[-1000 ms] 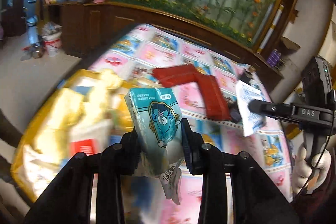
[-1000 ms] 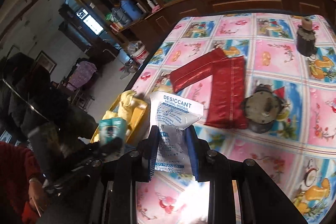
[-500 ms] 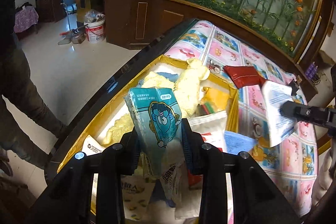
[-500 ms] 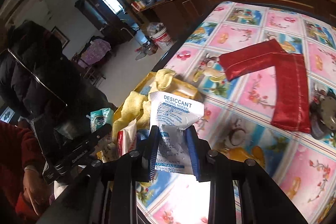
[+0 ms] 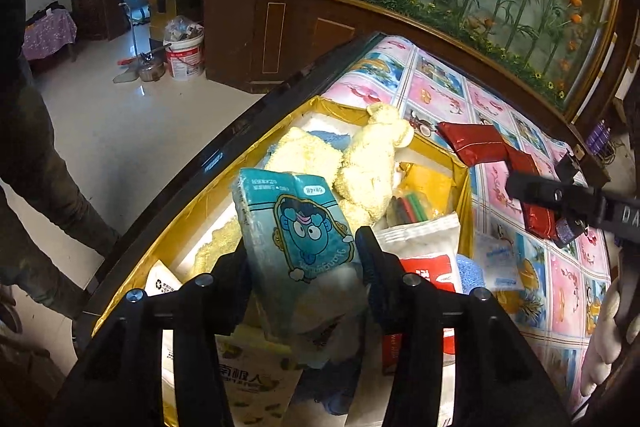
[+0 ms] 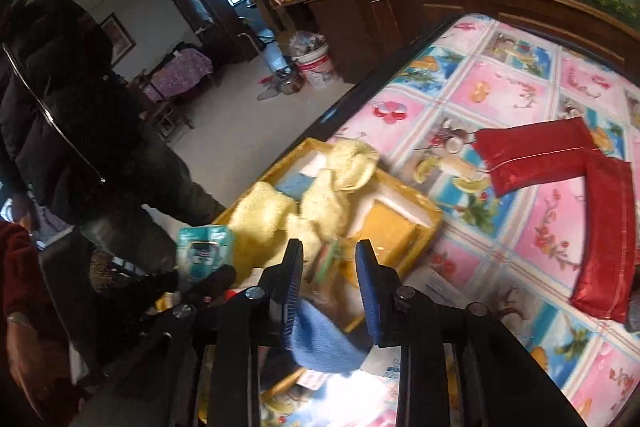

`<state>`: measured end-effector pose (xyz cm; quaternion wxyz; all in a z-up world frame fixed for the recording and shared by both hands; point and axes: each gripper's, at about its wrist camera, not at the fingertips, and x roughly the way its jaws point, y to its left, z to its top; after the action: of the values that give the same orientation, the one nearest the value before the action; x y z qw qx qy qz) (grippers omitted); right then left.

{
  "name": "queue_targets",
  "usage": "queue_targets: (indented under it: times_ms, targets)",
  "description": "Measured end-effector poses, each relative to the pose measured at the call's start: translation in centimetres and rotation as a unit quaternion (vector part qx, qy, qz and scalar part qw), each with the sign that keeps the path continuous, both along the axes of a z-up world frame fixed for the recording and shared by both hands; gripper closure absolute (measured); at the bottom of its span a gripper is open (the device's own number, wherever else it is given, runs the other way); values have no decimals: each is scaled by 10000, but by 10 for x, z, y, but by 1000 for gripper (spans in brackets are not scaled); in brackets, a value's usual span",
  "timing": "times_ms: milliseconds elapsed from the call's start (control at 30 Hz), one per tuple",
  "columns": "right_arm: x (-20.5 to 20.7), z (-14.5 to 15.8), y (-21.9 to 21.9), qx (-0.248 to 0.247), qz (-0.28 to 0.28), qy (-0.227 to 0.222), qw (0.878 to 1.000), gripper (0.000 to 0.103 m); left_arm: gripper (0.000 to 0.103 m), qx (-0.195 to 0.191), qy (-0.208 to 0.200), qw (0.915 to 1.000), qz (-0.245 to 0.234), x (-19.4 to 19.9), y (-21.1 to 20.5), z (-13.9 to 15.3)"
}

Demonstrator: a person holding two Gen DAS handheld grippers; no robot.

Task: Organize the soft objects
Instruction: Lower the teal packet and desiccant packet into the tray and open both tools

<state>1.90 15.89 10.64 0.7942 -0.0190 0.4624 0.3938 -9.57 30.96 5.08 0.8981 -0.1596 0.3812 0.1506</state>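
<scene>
My left gripper [image 5: 302, 247] is shut on a teal tissue pack [image 5: 294, 223] with a cartoon face, held above the yellow box [image 5: 464, 187]. The pack also shows in the right wrist view [image 6: 204, 251]. The box holds pale yellow plush cloths [image 5: 360, 167], a blue cloth [image 6: 324, 339] and several packets. My right gripper [image 6: 328, 263] is open and empty over the box's near right corner. The white desiccant packet [image 5: 498, 263] lies on the table just right of the box. Two red pouches [image 6: 560, 163] lie further along the table.
The table carries a pink and blue patterned cloth [image 6: 500, 99]. Its dark edge [image 5: 224, 155] runs along the left of the box. A person in dark clothes [image 6: 80, 115] stands at the left. A wooden cabinet [image 5: 280, 27] and a white bucket [image 5: 184, 55] stand beyond.
My right gripper has opened and let go of the desiccant packet, which now lies beside the box. Both grippers have moved left over the box. The left still holds the tissue pack.
</scene>
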Motion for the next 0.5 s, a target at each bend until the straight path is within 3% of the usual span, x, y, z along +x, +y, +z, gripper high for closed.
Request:
queue_targets:
  times_ms: [133,233,400,500]
  targets:
    - [2,-12,-28,-234,-257,11,9994,47,48,18,-184,9998,38,-6,-2,7]
    - [5,-32,-47,-537,-531,143,9970,47,46,73,-298,9995,91,-10,-3,15]
    - [15,-76,-58,-673,-835,787,9911,47,41,188,-497,9985,105,-18,-8,27]
    - [10,-86,-46,-818,-819,616,9914,49,41,194,-577,9981,134,-20,-7,32]
